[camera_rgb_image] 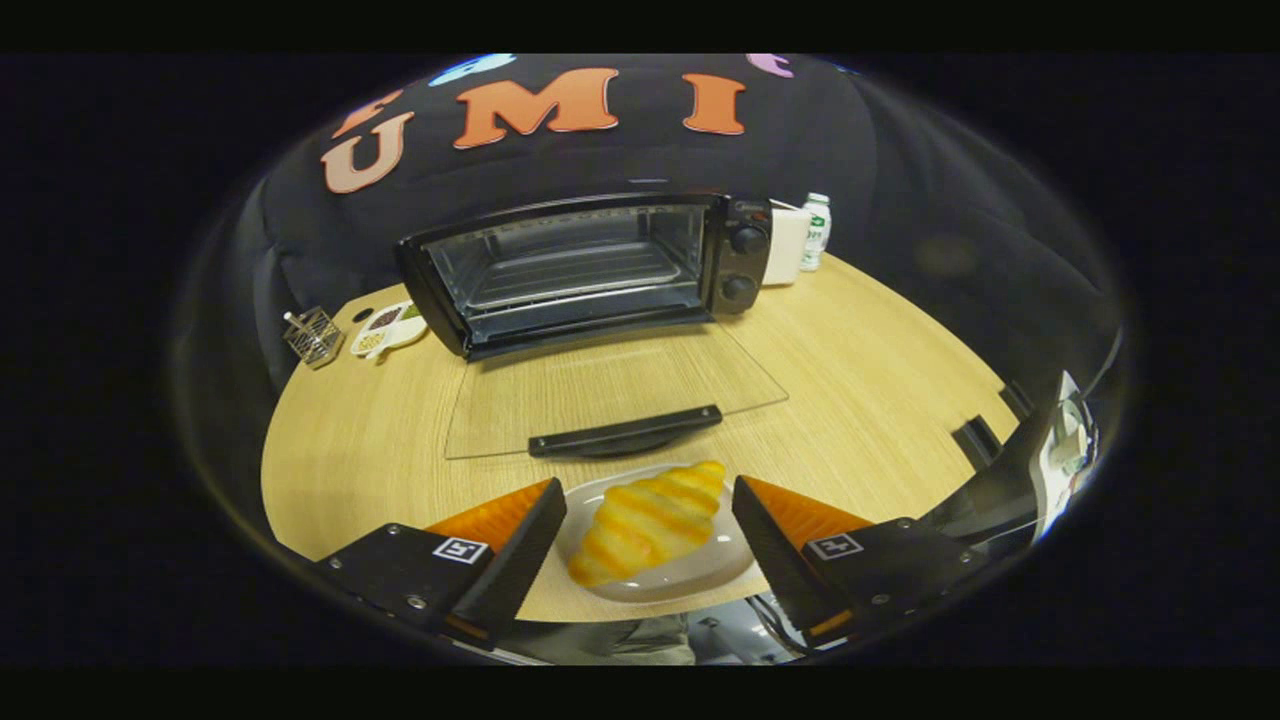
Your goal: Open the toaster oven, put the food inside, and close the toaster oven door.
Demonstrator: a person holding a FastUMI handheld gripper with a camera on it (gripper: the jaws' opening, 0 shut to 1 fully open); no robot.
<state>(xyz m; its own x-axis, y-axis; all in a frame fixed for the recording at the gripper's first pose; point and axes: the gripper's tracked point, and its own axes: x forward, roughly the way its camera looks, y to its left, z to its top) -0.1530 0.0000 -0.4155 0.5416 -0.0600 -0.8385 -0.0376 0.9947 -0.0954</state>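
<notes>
Just ahead, croissant [648, 520] lies between spread fingers [520, 540], oven door [610, 395] down

The table [860, 400] is pale wood-grain laminate with a matt finish, and the toaster oven [590, 270] on it has a glossy black casing, metal wire racks inside and a clear glass door [610, 385] with a black plastic-looking handle. The croissant [648, 520] looks glazed and shiny, lying on a smooth, glossy white plate [700, 575]. A small wire-mesh metal basket [312, 336] is matt beside them.
</notes>
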